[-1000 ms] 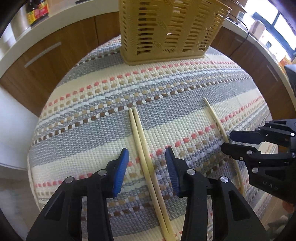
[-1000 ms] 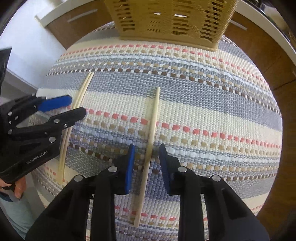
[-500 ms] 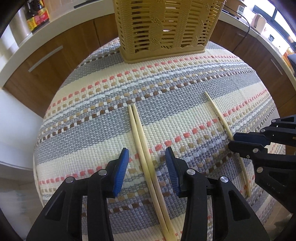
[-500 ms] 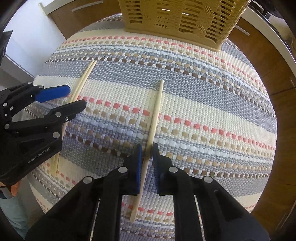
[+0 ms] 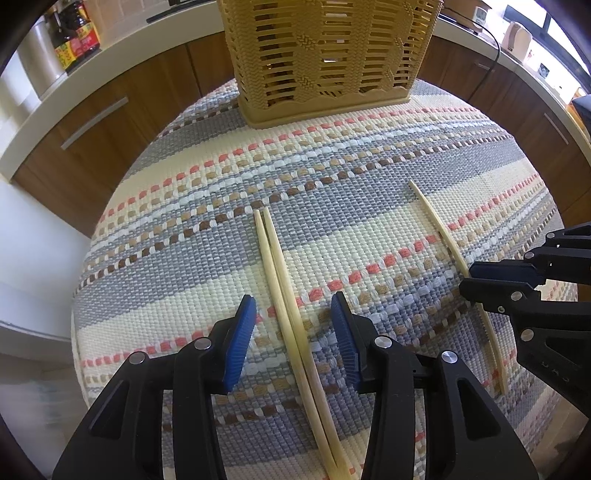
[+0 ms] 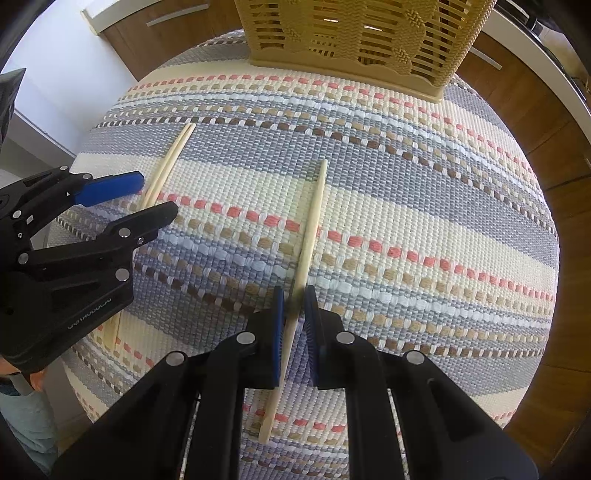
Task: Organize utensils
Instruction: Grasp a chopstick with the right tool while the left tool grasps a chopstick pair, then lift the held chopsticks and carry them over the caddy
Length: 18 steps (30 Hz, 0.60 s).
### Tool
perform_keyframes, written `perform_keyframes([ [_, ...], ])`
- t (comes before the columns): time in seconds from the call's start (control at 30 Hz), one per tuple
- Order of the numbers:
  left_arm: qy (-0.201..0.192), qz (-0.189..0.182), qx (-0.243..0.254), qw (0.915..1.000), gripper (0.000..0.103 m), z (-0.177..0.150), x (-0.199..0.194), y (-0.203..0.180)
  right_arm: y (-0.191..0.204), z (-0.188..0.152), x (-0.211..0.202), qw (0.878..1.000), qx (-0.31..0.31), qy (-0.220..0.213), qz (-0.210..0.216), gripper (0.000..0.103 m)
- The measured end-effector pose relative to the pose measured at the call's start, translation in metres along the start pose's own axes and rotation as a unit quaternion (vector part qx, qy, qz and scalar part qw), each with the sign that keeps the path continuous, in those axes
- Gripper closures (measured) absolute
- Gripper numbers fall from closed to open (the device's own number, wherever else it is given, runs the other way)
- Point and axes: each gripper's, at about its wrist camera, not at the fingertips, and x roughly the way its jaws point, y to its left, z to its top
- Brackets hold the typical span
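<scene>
Single chopstick (image 6: 312,225): laid flat on mat (image 6: 424,192), long axis running toward basket (image 6: 362,33), thin tip farthest.
Chopstick pair (image 5: 286,291): side by side, tips toward basket, to the left on the mat.
Right gripper (image 6: 294,306): clamped on single chopstick; closed further vs 0.5 s ago.
Left gripper (image 5: 293,314): jaws apart, straddling pair; unchanged.

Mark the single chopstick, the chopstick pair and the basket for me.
single chopstick (image 6: 312,225), right wrist view, mid shaft.
chopstick pair (image 5: 280,273), left wrist view, upper shafts.
basket (image 5: 325,55), left wrist view, front wall.
</scene>
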Motion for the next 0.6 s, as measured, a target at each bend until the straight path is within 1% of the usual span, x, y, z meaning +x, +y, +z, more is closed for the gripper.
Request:
perform_keyframes([
  [0.03, -0.001, 0.002, 0.001, 1.0, 0.063, 0.0, 0.0, -0.001, 0.0, -0.001, -0.001, 1.0, -0.001, -0.002, -0.001, 0.096],
  [0.1, -0.003, 0.004, 0.005, 1.0, 0.07, -0.001, -0.001, -0.006, 0.0, -0.003, -0.002, 1.0, -0.002, -0.004, -0.001, 0.098],
  [0.17, -0.002, 0.011, 0.016, 0.9998, 0.076, -0.002, -0.002, -0.012, 0.0, -0.005, -0.002, 1.0, -0.002, -0.006, 0.002, 0.098],
  [0.2, -0.002, 0.017, 0.023, 0.9996, 0.082, -0.003, -0.003, -0.017, -0.001, -0.006, -0.002, 1.0, -0.002, -0.007, 0.004, 0.098],
  [0.27, 0.0, 0.014, 0.033, 0.9994, 0.091, -0.004, -0.004, -0.025, -0.003, -0.009, -0.003, 1.0, -0.002, -0.008, 0.01, 0.098],
  [0.33, -0.004, 0.017, 0.034, 0.9992, 0.092, -0.004, -0.005, -0.03, -0.003, -0.012, -0.004, 1.0, 0.0, -0.009, 0.014, 0.098],
  [0.37, -0.008, 0.011, 0.029, 0.9995, 0.093, -0.004, -0.006, -0.03, -0.004, -0.014, -0.005, 1.0, 0.0, -0.01, 0.017, 0.098],
  [0.43, -0.021, -0.023, 0.005, 0.9995, 0.093, -0.005, -0.01, -0.028, -0.007, -0.018, -0.008, 1.0, 0.002, -0.012, 0.021, 0.098],
  [0.5, -0.046, -0.051, -0.01, 0.9976, 0.093, -0.007, -0.018, -0.026, -0.012, -0.021, -0.011, 0.999, 0.006, -0.017, 0.035, 0.099],
  [0.6, -0.081, -0.072, -0.025, 0.9938, 0.093, -0.009, -0.034, -0.02, -0.022, -0.025, -0.02, 0.998, 0.012, -0.029, 0.051, 0.098],
])
